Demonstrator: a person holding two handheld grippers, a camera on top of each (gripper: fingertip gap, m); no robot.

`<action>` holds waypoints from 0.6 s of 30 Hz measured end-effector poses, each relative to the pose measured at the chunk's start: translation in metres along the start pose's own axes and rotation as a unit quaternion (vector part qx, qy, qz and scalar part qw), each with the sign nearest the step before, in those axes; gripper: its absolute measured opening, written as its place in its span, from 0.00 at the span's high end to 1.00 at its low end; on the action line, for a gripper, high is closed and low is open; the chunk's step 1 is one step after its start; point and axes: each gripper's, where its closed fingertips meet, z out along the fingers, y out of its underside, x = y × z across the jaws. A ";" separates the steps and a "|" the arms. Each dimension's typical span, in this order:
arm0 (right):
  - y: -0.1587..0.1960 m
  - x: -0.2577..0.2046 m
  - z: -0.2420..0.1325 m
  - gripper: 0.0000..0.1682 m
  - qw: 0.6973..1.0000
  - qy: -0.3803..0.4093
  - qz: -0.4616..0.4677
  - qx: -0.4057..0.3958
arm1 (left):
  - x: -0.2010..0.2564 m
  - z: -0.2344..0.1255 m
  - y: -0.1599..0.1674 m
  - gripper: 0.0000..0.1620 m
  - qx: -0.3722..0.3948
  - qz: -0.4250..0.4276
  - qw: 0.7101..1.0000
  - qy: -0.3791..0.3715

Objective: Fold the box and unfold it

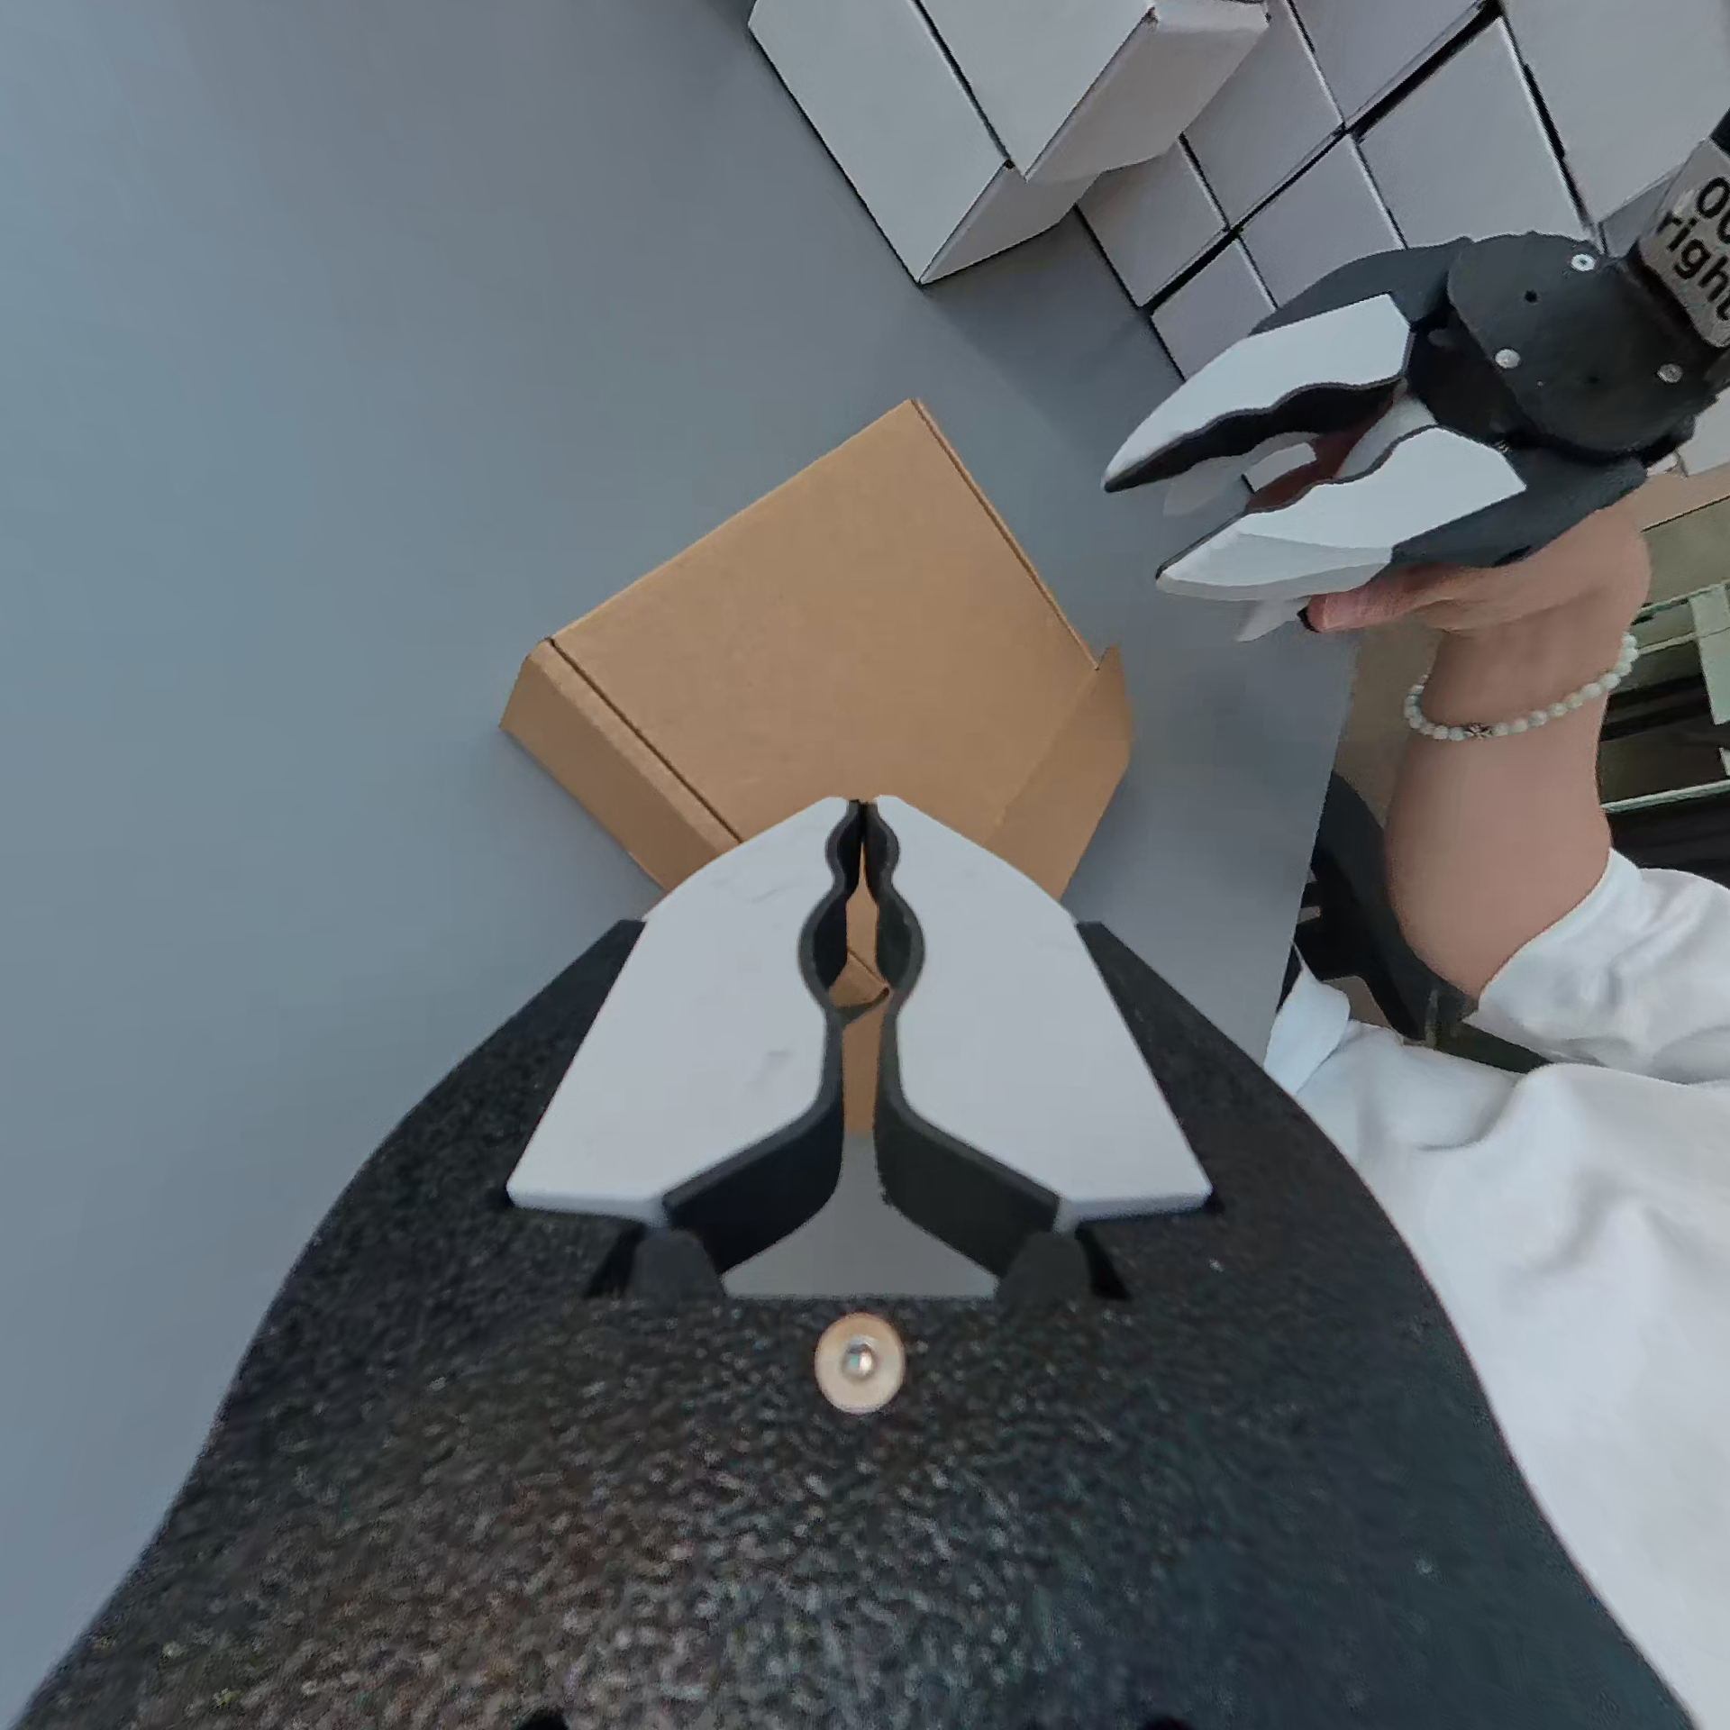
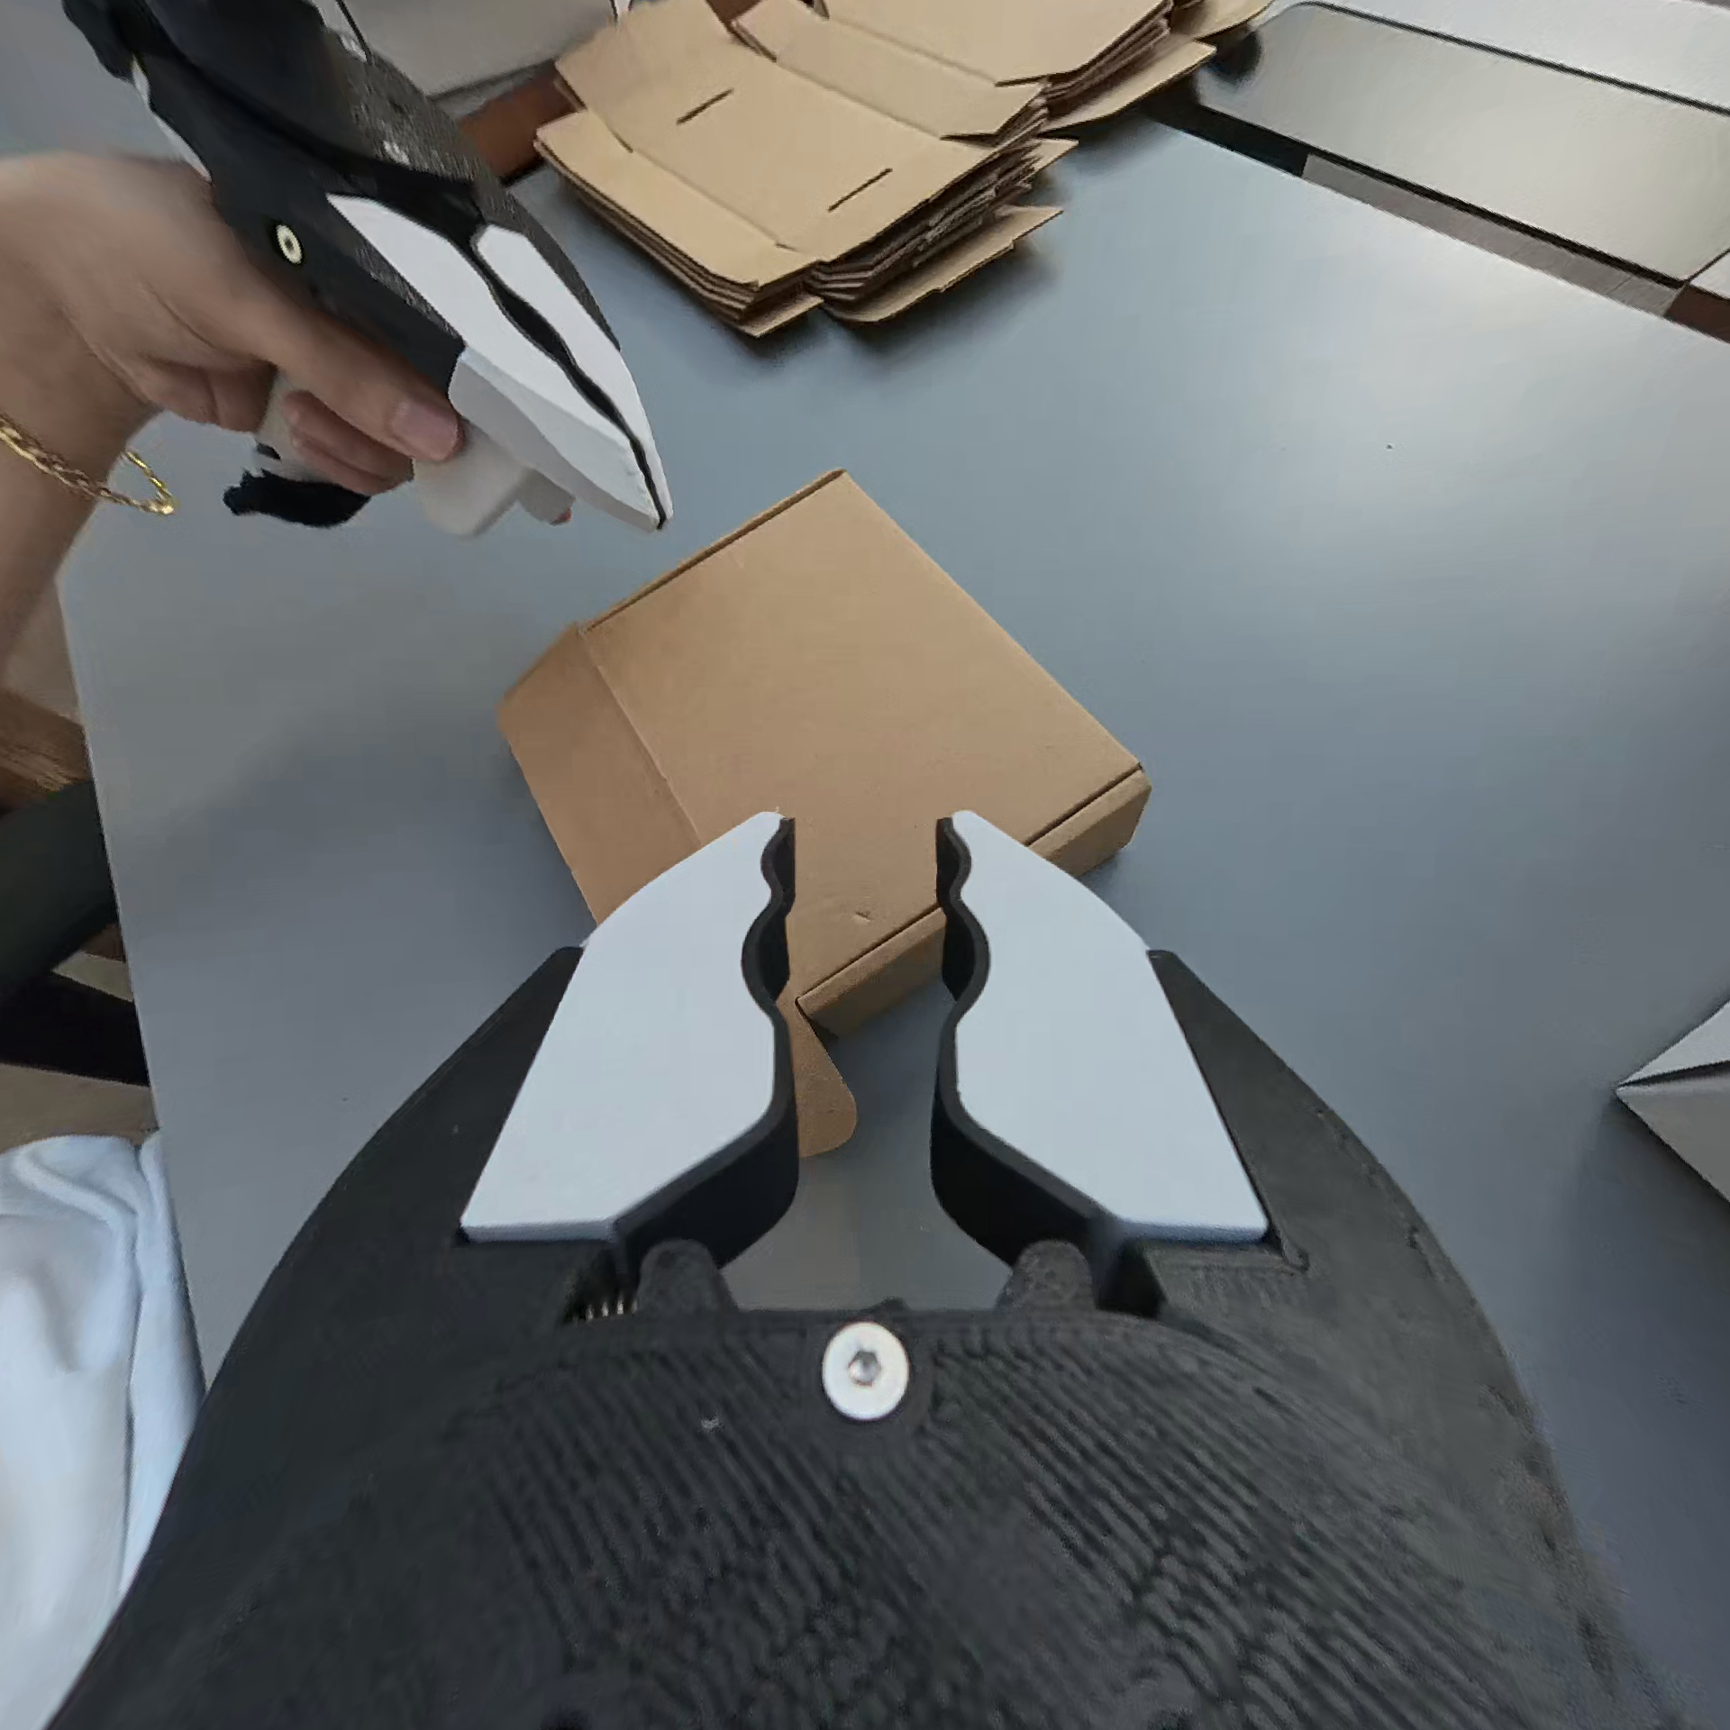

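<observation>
A packing workroom: grey counter (image 2: pixel 1311 562), far stack of flat cardboard blanks (image 2: pixel 805 159), and white boxes (image 1: pixel 1311 168) piled at its far side.

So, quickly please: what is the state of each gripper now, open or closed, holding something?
Left gripper: jaws closed, holding nothing, above the brown box.
Right gripper: jaws open, empty, above the same box.

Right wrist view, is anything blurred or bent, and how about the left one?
Right wrist view: the left gripper and hand are motion-blurred; the brown box is sharp. Left wrist view: its gripper body is soft, the table edge bows from wide-angle distortion.
</observation>
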 end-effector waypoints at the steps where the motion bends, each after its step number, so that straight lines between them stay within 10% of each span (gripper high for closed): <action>1: 0.000 0.004 -0.002 0.76 1.000 -0.007 0.027 0.007 | 0.000 0.002 0.002 1.00 -0.007 -0.008 1.000 0.013; 5: 0.014 0.021 -0.008 0.57 0.992 -0.016 0.128 0.001 | -0.010 0.009 0.012 1.00 -0.024 -0.028 0.999 0.013; 18: 0.031 0.025 0.014 0.45 0.931 -0.124 0.339 -0.051 | -0.012 0.005 0.017 1.00 0.005 -0.017 1.000 0.000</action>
